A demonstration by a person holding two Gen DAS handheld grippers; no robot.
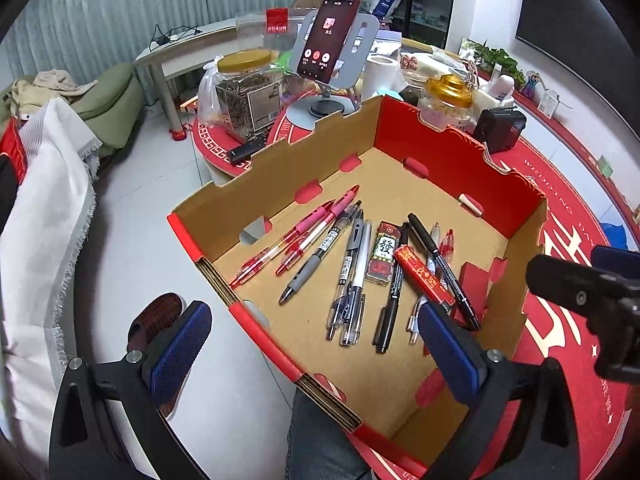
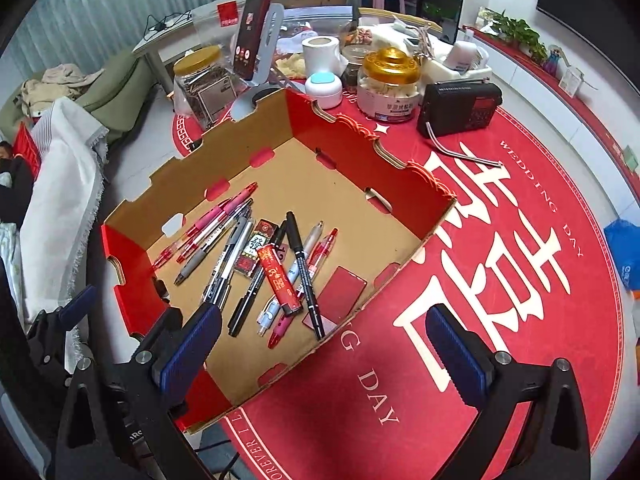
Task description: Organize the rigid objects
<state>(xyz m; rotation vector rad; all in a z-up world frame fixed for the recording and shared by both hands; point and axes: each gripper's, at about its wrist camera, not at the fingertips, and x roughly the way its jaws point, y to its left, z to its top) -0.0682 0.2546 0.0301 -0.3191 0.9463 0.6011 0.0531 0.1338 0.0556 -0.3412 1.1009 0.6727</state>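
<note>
A red and brown cardboard box (image 1: 452, 168) (image 2: 360, 160) sits at the near edge of a round red table (image 2: 500, 280). Inside lie several pens: red pens (image 1: 296, 236) (image 2: 208, 226), grey and clear pens (image 1: 348, 280) (image 2: 224, 260), black markers (image 1: 440, 264) (image 2: 302, 264), a red printed bar (image 1: 424, 276) (image 2: 278, 280) and a small mahjong-style tile (image 1: 384, 254) (image 2: 252, 250). My left gripper (image 1: 316, 344) is open and empty above the box's near side. My right gripper (image 2: 324, 352) is open and empty over the box's near right corner.
Behind the box stand a phone on a stand (image 1: 330, 40) (image 2: 252, 36), a jar with a yellow lid (image 1: 248, 92) (image 2: 200, 80), a gold-lidded jar (image 2: 388, 80), a black radio (image 2: 460, 108) and a paper roll (image 2: 320, 54). A white cloth (image 1: 52, 208) hangs at left.
</note>
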